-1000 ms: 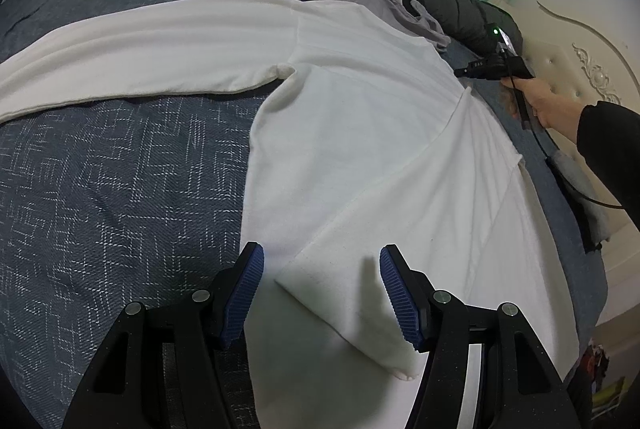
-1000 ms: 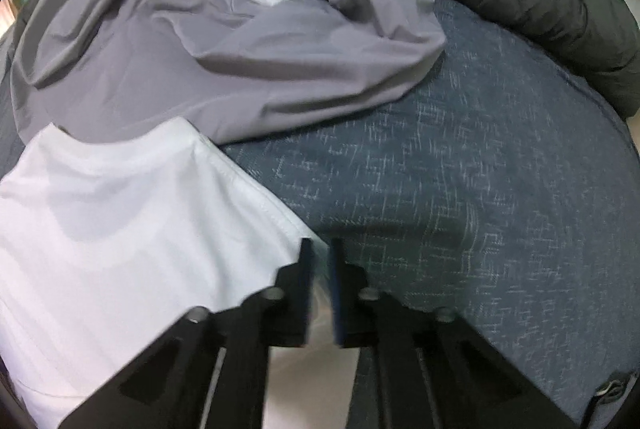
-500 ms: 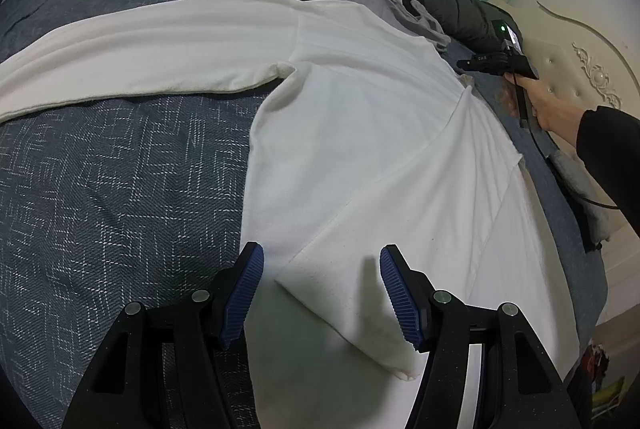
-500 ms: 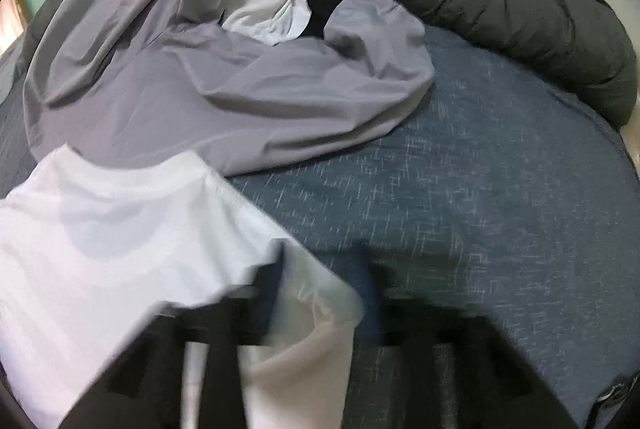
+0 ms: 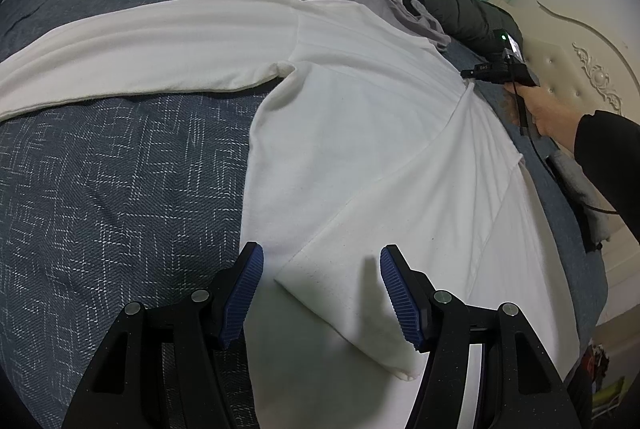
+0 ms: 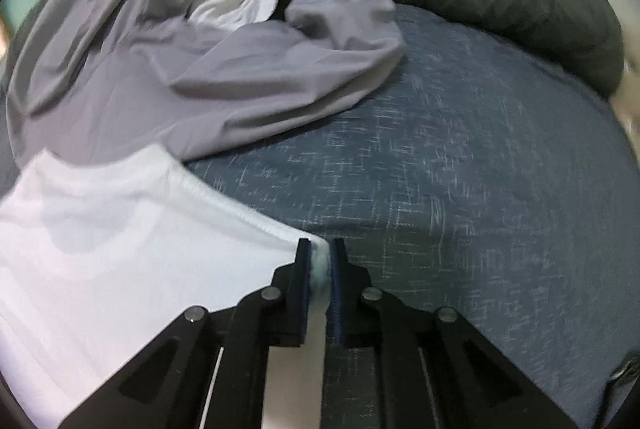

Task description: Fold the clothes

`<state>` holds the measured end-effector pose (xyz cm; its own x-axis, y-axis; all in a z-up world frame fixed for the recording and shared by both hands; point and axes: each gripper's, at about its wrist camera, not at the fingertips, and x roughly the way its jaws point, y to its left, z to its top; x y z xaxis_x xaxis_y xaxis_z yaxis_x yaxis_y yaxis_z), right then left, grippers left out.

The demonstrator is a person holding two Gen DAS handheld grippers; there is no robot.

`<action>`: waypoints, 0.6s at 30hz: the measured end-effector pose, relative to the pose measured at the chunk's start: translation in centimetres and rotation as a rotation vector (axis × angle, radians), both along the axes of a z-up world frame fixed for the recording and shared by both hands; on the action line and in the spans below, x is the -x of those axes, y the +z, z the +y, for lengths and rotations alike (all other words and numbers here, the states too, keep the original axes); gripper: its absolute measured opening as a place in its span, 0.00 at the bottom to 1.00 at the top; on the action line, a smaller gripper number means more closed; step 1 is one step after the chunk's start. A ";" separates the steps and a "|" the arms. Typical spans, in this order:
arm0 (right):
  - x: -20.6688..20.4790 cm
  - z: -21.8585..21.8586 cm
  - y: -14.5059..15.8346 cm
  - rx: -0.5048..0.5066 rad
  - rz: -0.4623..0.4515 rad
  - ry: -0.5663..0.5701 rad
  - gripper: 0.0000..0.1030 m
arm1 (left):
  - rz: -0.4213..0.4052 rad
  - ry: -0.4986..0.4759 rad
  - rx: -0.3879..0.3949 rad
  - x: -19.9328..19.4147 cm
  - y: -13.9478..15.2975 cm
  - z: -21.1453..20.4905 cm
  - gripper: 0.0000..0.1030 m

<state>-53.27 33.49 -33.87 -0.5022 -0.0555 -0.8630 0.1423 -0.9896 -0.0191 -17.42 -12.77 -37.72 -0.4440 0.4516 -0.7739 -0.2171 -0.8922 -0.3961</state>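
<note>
On a blue bedspread (image 5: 120,189), a white shirt (image 5: 360,133) lies half folded as the right gripper (image 6: 320,265), jaws just closing, pinches its shoulder corner and the left gripper (image 5: 320,293) hovers spread over the folded-in cuff, likely ahead of a lengthwise fold needing both corners lifted together.

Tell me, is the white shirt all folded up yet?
Not yet. The white shirt has one sleeve folded across; the other sleeve lies stretched out.
</note>
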 end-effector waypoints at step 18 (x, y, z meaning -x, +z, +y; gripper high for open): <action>-0.7 -0.2 2.5 0.095 0.061 0.014 0.10 | 0.002 -0.003 0.005 -0.3 0.1 -0.3 0.64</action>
<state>-52.61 33.28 -31.41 -0.5519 -0.1434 -0.8215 0.1577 -0.9853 0.0661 -17.09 -13.10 -37.66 -0.4444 0.4487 -0.7754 -0.2203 -0.8937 -0.3909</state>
